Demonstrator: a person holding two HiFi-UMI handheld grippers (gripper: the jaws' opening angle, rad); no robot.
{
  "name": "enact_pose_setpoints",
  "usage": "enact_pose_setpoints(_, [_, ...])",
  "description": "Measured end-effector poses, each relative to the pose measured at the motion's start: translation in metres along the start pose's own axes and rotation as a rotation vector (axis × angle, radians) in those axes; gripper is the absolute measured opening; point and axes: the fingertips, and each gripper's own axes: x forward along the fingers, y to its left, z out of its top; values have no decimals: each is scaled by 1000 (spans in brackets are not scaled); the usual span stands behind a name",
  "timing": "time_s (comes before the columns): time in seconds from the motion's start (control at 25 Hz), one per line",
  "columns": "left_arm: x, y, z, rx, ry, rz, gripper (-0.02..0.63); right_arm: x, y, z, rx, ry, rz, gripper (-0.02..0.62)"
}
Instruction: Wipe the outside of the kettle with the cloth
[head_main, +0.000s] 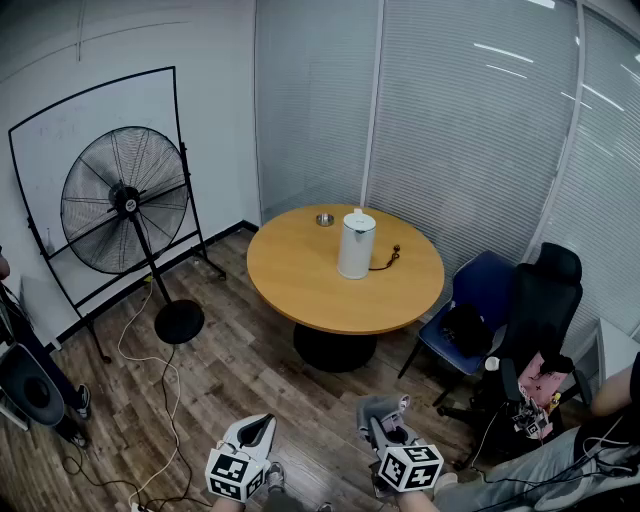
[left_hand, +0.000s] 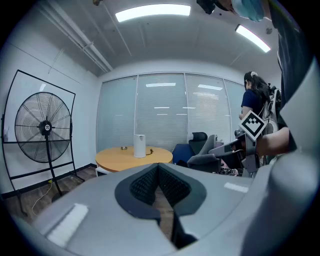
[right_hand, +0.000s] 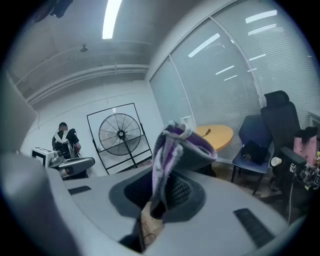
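Head view shows the tall white plastic kettle (head_main: 357, 244) upright near the middle of the round wooden tabletop (head_main: 300, 290), with its lid closed. A thin black cord (head_main: 386, 261) lies curled on the wood just beside its base, and a small silvery round dish (head_main: 325, 219) sits near it on the far side. The kettle body looks smooth and plain, a little narrower at the top.

Both grippers are low at the near edge of this view, above the wooden floor (head_main: 230, 370) and well apart from the tabletop. The left gripper (left_hand: 159, 170) has its dark ribbed fingers (left_hand: 142, 185) pressed together with nothing between them; in its own view the kettle (left_hand: 139, 145) is small and far ahead.

The right gripper (right_hand: 160, 192) pinches the soft grey cloth with purple and white edges (right_hand: 175, 150) between its fingers (right_hand: 187, 192). The cloth is folded and stands up out of the fingers, with its top bending to the right. In the head view it is a small grey bunch (head_main: 383, 407) at the tip of the right gripper (head_main: 385, 425).
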Motion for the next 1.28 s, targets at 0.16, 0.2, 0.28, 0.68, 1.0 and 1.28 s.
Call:
enact_pose_setpoints(0.16, [6,-6,2,-12,-9,7,12,0,-4,5,-4,-10,13,41])
enact_pose_setpoints(0.2, [8,-8,2,-12,-10,8,12,0,-5,5,-1,-13,19,41])
enact_pose_setpoints(0.28, [10,-11,0,-13,-11,9,12,0,-6,5,15,-21,38,41])
enact_pose_setpoints(0.68, [46,19,-2,-32,-16,-12,17,41,-18,15,81,-25,23,41])
enact_pose_setpoints(1.0, [126,58,3,-52,9,-133,181,106,-43,47,109,-16,-56,41])
enact_pose_setpoints(1.28, [187,114,17,-17,21,-215,181,176,-55,87,131,-58,-132,41])
